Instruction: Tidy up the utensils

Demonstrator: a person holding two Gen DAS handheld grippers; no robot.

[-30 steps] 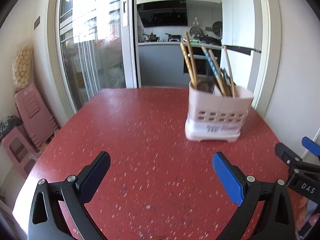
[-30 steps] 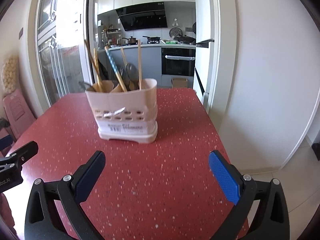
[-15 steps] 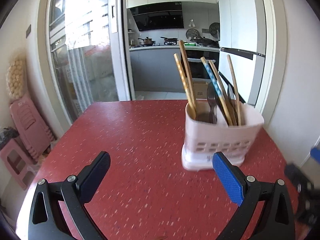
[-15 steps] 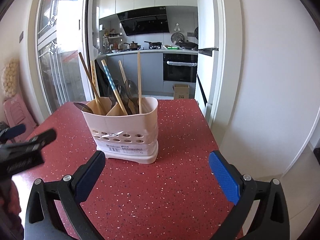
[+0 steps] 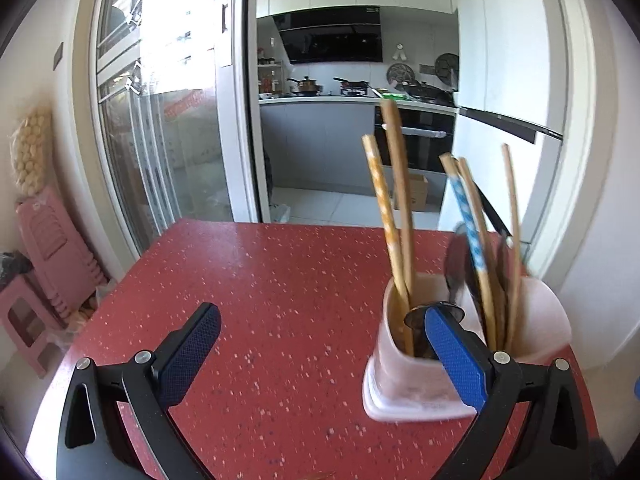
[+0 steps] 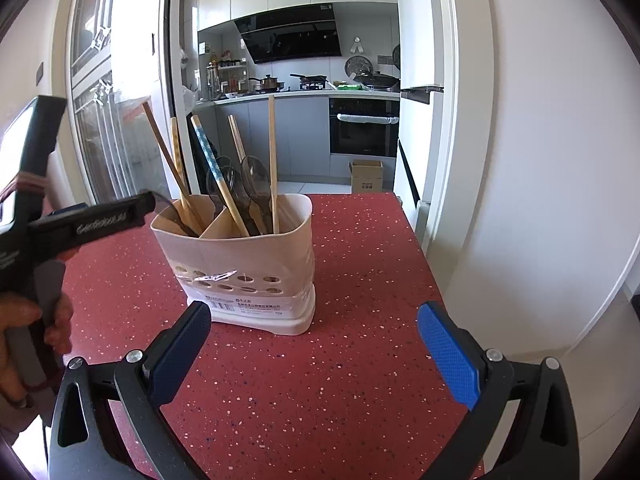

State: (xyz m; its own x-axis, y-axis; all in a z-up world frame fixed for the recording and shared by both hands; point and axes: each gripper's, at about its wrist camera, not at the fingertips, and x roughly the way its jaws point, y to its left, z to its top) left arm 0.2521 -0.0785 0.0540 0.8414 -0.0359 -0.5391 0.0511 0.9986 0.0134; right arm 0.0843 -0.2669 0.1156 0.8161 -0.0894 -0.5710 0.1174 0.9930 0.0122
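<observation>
Utensil holder [image 6: 256, 264] holds chopsticks [image 6: 218, 178] and spoons [image 6: 254, 182] in two compartments; both grippers spread wide, empty.

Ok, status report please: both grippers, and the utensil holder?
Left gripper open, empty, at holder rim. Right gripper open, empty. Utensil holder upright, chopsticks and spoons inside. Path clear.

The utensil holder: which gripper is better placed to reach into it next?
Left. The left gripper is open with one finger at the utensil holder rim; the right gripper sits farther back.
</observation>
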